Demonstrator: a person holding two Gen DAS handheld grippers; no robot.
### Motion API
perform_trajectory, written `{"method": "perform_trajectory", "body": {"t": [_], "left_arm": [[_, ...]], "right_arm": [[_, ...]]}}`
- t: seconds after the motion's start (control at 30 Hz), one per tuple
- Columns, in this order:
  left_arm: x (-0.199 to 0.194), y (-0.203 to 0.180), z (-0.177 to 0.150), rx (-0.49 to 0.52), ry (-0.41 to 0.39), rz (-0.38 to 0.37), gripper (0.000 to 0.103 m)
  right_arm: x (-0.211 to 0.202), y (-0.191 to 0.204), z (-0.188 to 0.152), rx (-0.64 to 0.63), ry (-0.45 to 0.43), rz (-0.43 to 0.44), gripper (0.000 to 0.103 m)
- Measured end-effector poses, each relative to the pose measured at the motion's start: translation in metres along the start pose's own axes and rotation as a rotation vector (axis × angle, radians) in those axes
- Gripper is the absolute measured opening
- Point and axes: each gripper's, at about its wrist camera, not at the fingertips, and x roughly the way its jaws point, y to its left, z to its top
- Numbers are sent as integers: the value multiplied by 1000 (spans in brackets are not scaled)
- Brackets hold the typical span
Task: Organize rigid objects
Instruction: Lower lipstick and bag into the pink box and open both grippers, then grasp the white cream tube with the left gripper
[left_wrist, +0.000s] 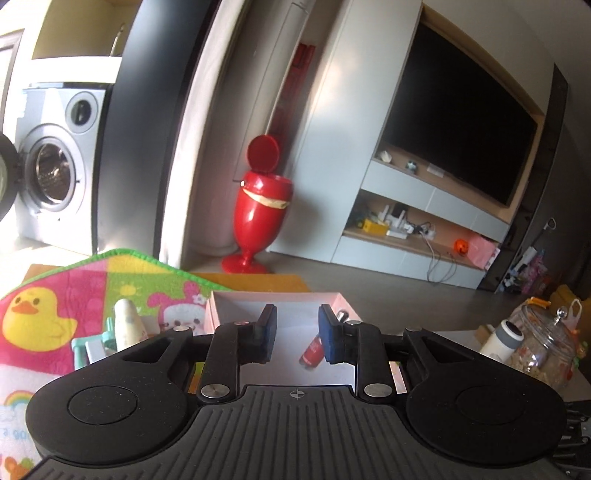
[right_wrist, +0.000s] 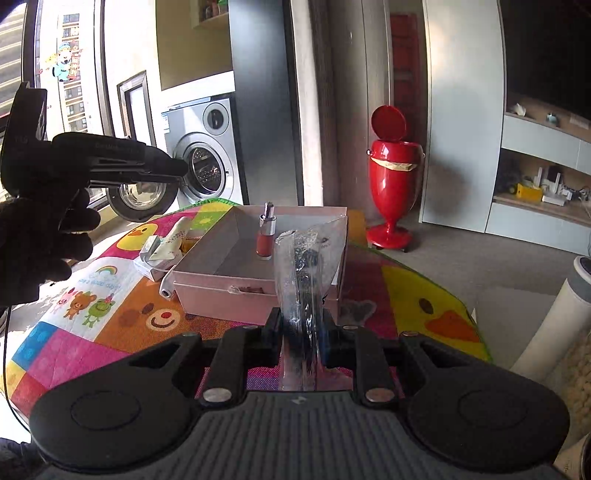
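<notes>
A pink open box (right_wrist: 221, 291) sits on the colourful play mat (right_wrist: 92, 295). A small red bottle with a silver cap (right_wrist: 265, 236) stands inside it; it also shows in the left wrist view (left_wrist: 311, 350). My right gripper (right_wrist: 301, 332) is shut on a clear plastic bag holding dark parts (right_wrist: 301, 269), just in front of the box's near wall. My left gripper (left_wrist: 297, 332) is open and empty above the box (left_wrist: 277, 295); it also shows raised at the left in the right wrist view (right_wrist: 155, 162).
A white tube (right_wrist: 173, 240), a small white box (right_wrist: 153, 264) and a white cylinder (right_wrist: 165, 287) lie on the mat left of the pink box. A red pedestal bin (right_wrist: 393, 177) and a washing machine (right_wrist: 207, 162) stand behind. A glass jar (left_wrist: 543, 343) stands at the right.
</notes>
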Motion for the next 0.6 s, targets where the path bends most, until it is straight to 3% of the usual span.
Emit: {"method": "perform_trajectory", "body": {"t": [0.13,0.27,0.37,0.47,0.6], "left_arm": [[-30,29,-46,-26,53,53,27],[-43,57,-90,-87,159,94,27],[-45,73,-104,-133,183,106,27],[-46,82,-108,-131,181,115,27],[-42,85,-109,-144,168,91,27]], "right_arm": [[22,4,36,40,-35,70,19],[63,15,86,108,-22,170,19],[95,29,113,119,-18,156,23],[105,52,112,30,-19,92,36],[95,78,76,-116,-9,67,51]]}}
